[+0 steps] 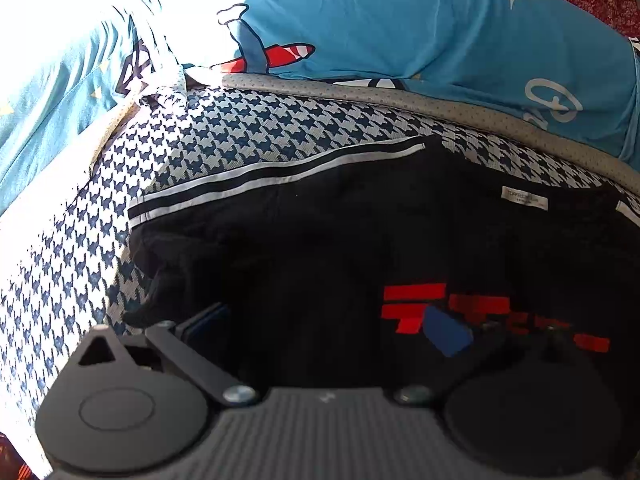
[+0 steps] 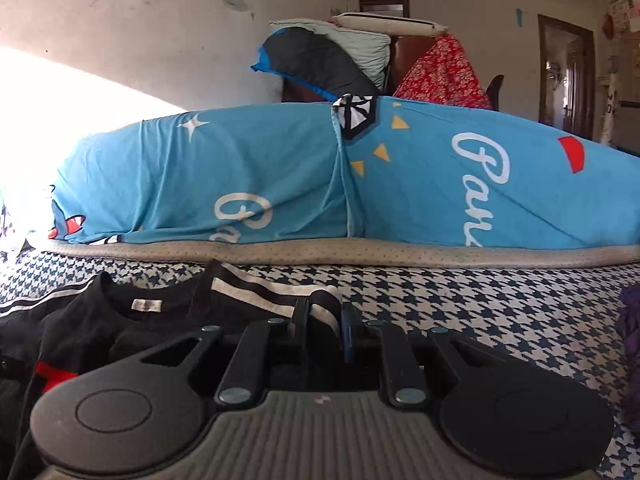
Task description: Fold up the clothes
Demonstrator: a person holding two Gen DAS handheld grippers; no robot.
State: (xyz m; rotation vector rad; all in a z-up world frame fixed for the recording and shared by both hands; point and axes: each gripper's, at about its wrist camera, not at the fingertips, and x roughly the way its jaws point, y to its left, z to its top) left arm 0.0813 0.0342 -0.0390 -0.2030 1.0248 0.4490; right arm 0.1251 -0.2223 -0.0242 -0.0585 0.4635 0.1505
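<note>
A black T-shirt (image 1: pixel 360 232) with a red print (image 1: pixel 412 300) and white-striped sleeves lies on a houndstooth bed cover (image 1: pixel 80 240). My left gripper (image 1: pixel 326 326) stands open low over the shirt's chest, its blue pads (image 1: pixel 446 330) wide apart with black cloth below and between them. In the right wrist view the shirt (image 2: pixel 132 328) lies at the lower left, neck label (image 2: pixel 147 306) showing. My right gripper (image 2: pixel 324 320) is shut on the striped sleeve (image 2: pixel 260 292), whose cuff end sits pinched between the two narrow fingers.
A rolled blue printed quilt (image 2: pixel 240 176) lies across the bed behind the shirt, on a grey mat edge (image 2: pixel 360 252). Pillows (image 2: pixel 320 60) and a red floral cloth (image 2: pixel 440 72) are stacked further back. A purple cloth (image 2: pixel 630 320) lies at the right edge.
</note>
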